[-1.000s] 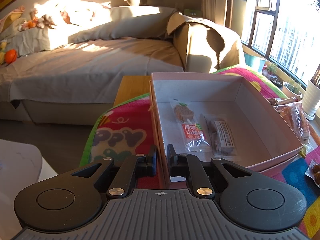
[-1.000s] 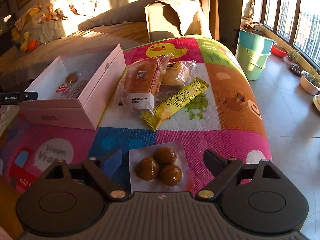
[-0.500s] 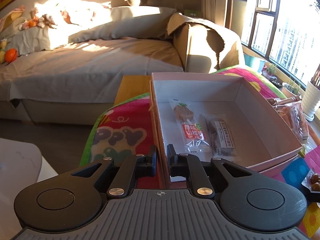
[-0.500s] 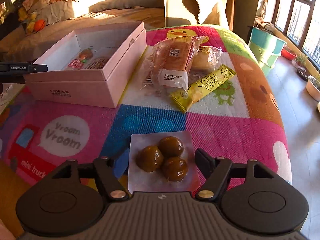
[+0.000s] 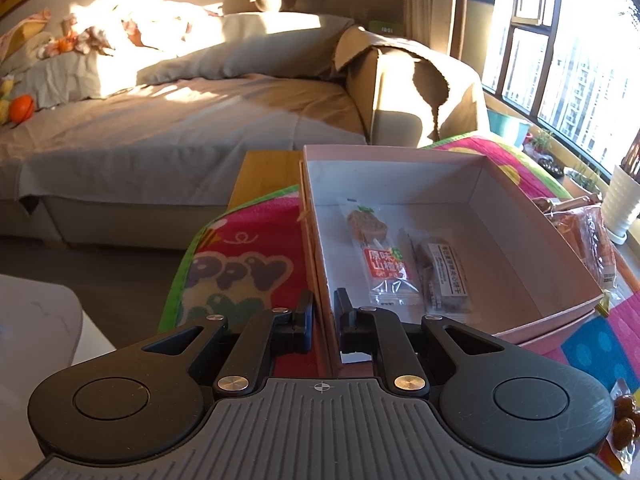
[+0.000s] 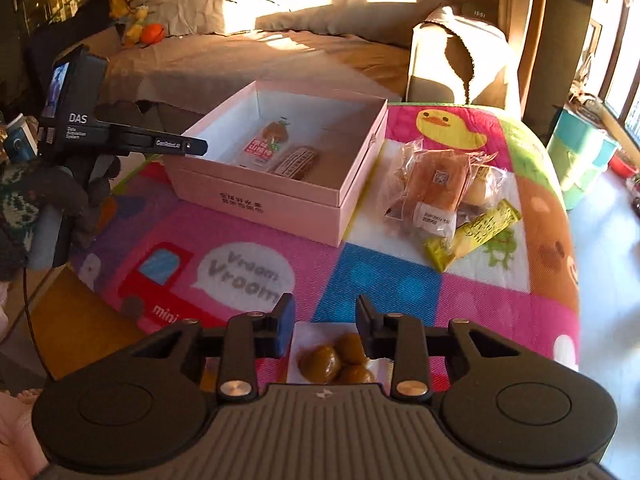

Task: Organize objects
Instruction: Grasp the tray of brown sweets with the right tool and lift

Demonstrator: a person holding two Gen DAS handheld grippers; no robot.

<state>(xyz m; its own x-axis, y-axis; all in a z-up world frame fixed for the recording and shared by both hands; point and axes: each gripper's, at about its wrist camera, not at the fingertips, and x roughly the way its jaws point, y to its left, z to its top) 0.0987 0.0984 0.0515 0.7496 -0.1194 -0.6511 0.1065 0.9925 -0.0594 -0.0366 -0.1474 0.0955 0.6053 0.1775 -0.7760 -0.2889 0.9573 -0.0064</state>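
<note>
A pink box (image 5: 460, 168) stands open on the colourful mat, holding a red-labelled snack packet (image 5: 378, 256) and a brown snack packet (image 5: 442, 270). My left gripper (image 5: 323, 312) is shut on the box's near-left wall; it shows at the left of the right wrist view (image 6: 172, 145). My right gripper (image 6: 325, 322) is shut on a clear packet of three brown round sweets (image 6: 334, 360) and holds it above the mat, in front of the box (image 6: 280, 196). The sweets also show at the left wrist view's right edge (image 5: 624, 420).
Right of the box lie a wrapped bread (image 6: 438, 186), a smaller bun packet (image 6: 480, 190) and a yellow snack bar (image 6: 476, 234). A grey bed (image 5: 160, 128) and a cardboard box (image 5: 416, 92) stand behind. A teal bucket (image 6: 580, 160) stands on the floor at right.
My right gripper has closed on the sweets packet and lifted it, moving left and back toward the box. The left gripper has held still on the box wall.
</note>
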